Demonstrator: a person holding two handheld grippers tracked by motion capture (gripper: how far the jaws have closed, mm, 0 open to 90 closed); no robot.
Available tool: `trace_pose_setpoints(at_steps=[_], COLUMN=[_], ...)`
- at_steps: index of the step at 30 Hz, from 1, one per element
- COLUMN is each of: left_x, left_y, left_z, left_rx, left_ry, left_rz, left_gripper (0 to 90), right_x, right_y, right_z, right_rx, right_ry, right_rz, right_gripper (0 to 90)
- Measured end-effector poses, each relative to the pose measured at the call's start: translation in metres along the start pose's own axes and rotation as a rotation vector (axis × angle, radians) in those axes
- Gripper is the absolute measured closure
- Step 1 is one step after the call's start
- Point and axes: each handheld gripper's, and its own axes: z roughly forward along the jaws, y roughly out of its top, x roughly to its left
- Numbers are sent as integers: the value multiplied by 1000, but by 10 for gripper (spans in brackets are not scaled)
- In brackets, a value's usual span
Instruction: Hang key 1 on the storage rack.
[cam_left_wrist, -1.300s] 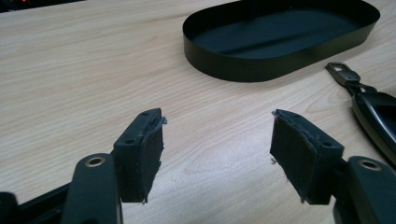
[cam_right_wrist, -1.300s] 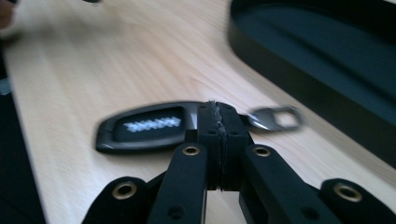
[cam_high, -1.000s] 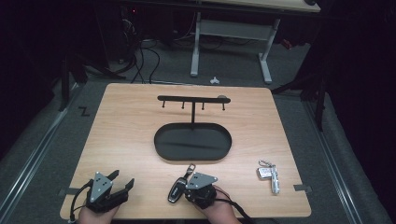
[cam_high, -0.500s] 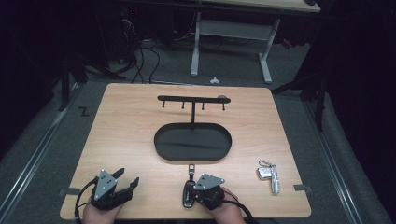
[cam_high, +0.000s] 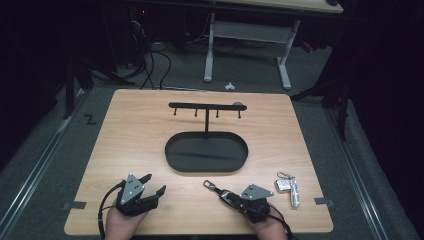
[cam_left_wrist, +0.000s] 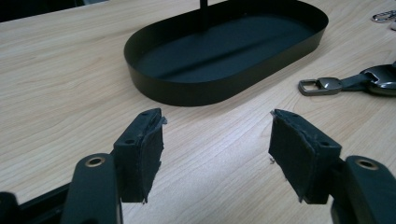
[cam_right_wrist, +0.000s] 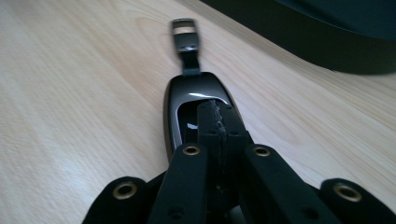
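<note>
I am seeing the right gripper (cam_high: 239, 199) sitting further right along the bottom of the high view than half a second ago, and the car key fob (cam_high: 226, 194) has turned with it, its strap and metal loop now pointing toward the upper left. The left gripper (cam_high: 154, 186) is holding the same spot at the lower left. In the right gripper view the jaws are pressed together over the rear of the fob (cam_right_wrist: 196, 105), which is lying flat on the desk (cam_high: 135, 135). The left jaws are spread wide, empty, aiming at the black oval tray (cam_left_wrist: 187, 91). A small bunch of keys (cam_high: 289, 187) is lying at the lower right.
</note>
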Motion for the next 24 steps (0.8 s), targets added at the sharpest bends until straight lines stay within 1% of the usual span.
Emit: trace_pose_setpoints(at_steps=[3,5,6,10,12,13,15,18,19,20,21,22,23,24], left_x=[-2,-2,-2,-1,-1,0,0,0,-1,-1,-1,-2,-1,-1], left_y=[1,0,0,-1,-2,-3,-4,-3,-2,-2,-2,-2,-1,-1], left_z=[3,3,2,2,0,-1,-1,-1,-1,-1,-1,-1,0,0], left_rx=[6,6,7,11,9,10,14,10,13,13,12,11,9,9], left_ry=[-5,-5,-6,-1,-2,-1,1,-1,-3,-3,-1,0,1,1], left_rz=[11,12,11,13,9,9,3,1,7,7,10,10,10,10], left_gripper=[355,355,355,355,355,355,355,356,358,361,361,363,365,366], right_x=[-7,-7,-9,-12,-12,-12,-14,-18,-20,-20,-21,-22,-24,-24], right_y=[-4,-4,-5,-7,-11,-12,-18,-21,-21,-21,-22,-22,-20,-20], right_z=[-7,-8,-14,-19,-20,-22,-29,-33,-34,-34,-35,-37,-44,-44], right_rx=[-5,-4,8,19,33,35,38,30,26,26,22,9,-27,-27], right_ry=[-3,-1,-7,-3,-5,-7,-12,-16,-13,-13,-5,0,-5,-5], right_rz=[28,29,1,-1,-22,-24,-1,23,37,37,51,66,89,89], right_gripper=[899,898,899,899,899,899,898,898,898,898,897,894,882,882])
